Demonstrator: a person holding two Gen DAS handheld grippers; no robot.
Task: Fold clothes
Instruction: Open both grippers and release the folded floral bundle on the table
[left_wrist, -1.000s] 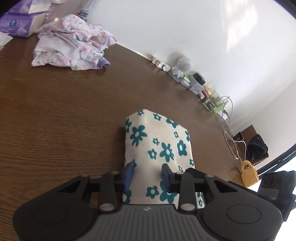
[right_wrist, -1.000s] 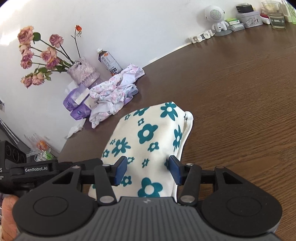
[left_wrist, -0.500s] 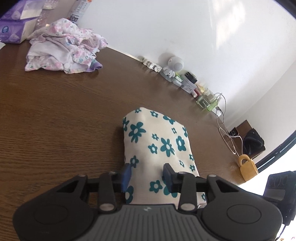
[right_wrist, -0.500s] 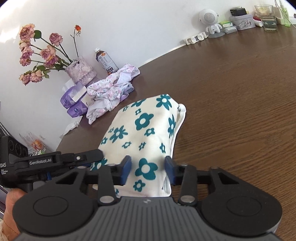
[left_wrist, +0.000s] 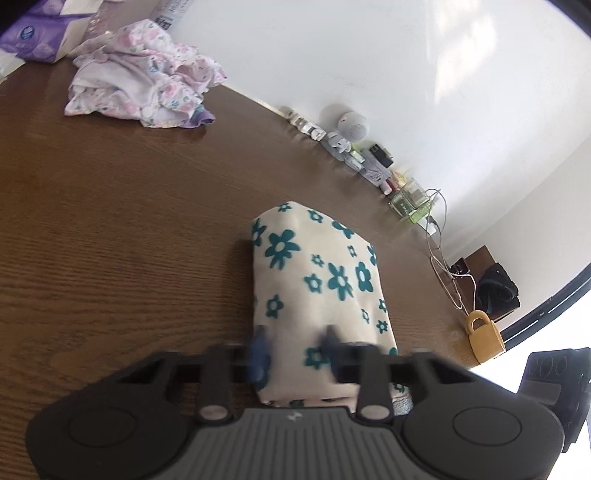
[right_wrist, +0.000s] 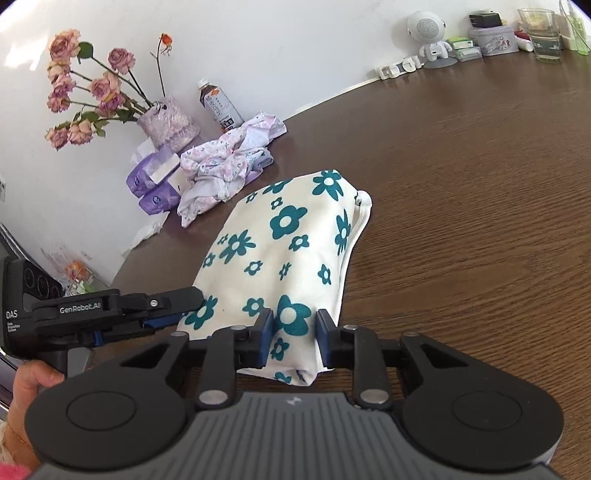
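Right wrist view: the right gripper (right_wrist: 291, 341) is pinching the near edge of the folded cream cloth with teal flowers (right_wrist: 284, 254), which is lying on the brown wooden table (right_wrist: 480, 221). To the left, the left gripper (right_wrist: 162, 310) is showing "GenRobot.AI" and "DAS" and, in its own view (left_wrist: 295, 350), is closing on the cloth's other near edge. Farther off, pink floral clothes (right_wrist: 229, 162) are lying heaped beside purple tissue packs (right_wrist: 151, 181), a labelled bottle (right_wrist: 219, 105) and a vase of roses (right_wrist: 166, 122).

Dried pink roses in a lilac vase (right_wrist: 168, 122) at my upper left, drink bottle (right_wrist: 219, 105) beside it, purple tissue packs (right_wrist: 153, 181) below, white robot speaker (right_wrist: 428, 35) and glass (right_wrist: 539, 35) upper right, yellow mug (left_wrist: 484, 338) lower right of my left view.
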